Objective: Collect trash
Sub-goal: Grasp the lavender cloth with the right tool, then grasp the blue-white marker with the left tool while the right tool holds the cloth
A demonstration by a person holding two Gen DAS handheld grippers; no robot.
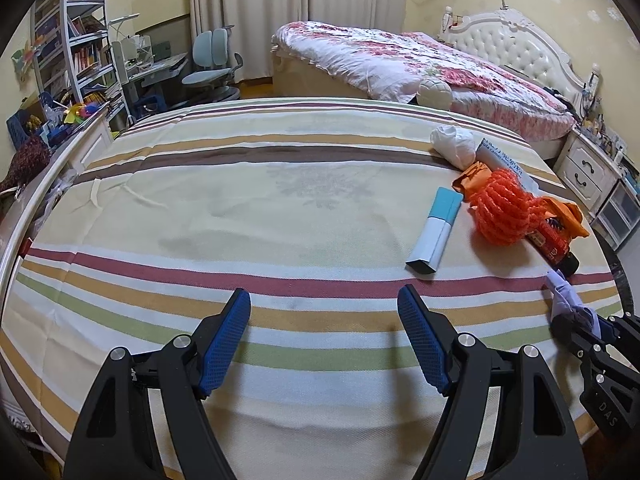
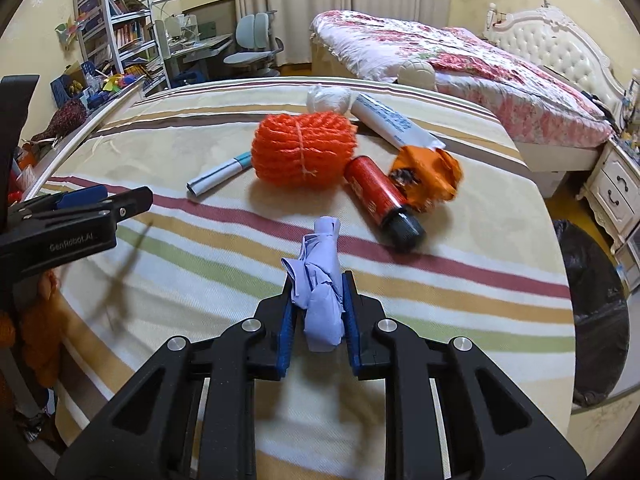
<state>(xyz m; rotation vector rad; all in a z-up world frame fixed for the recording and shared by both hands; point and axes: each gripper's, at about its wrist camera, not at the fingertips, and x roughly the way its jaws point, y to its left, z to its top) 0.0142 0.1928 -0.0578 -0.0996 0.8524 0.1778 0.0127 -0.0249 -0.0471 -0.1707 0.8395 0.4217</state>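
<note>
My right gripper [image 2: 318,280] is shut on a crumpled pale-blue paper wad [image 2: 322,280] and holds it over the striped bedspread [image 2: 200,280]; the wad also shows in the left wrist view [image 1: 568,300]. My left gripper [image 1: 324,300] is open and empty above the spread. Ahead lie an orange rope coil [image 2: 304,150], a red can with a black cap [image 2: 382,196], a crumpled orange wrapper [image 2: 434,174], a white tube [image 2: 394,122], a white paper ball [image 2: 328,98] and a flat blue-and-white carton [image 1: 434,232].
A black trash bag [image 2: 592,320] stands open on the floor right of the bed. A second bed with a floral quilt [image 2: 460,56] is behind, with white nightstands [image 2: 612,188] at the right. A desk, chair [image 2: 252,44] and bookshelf [image 2: 112,16] stand at the far left.
</note>
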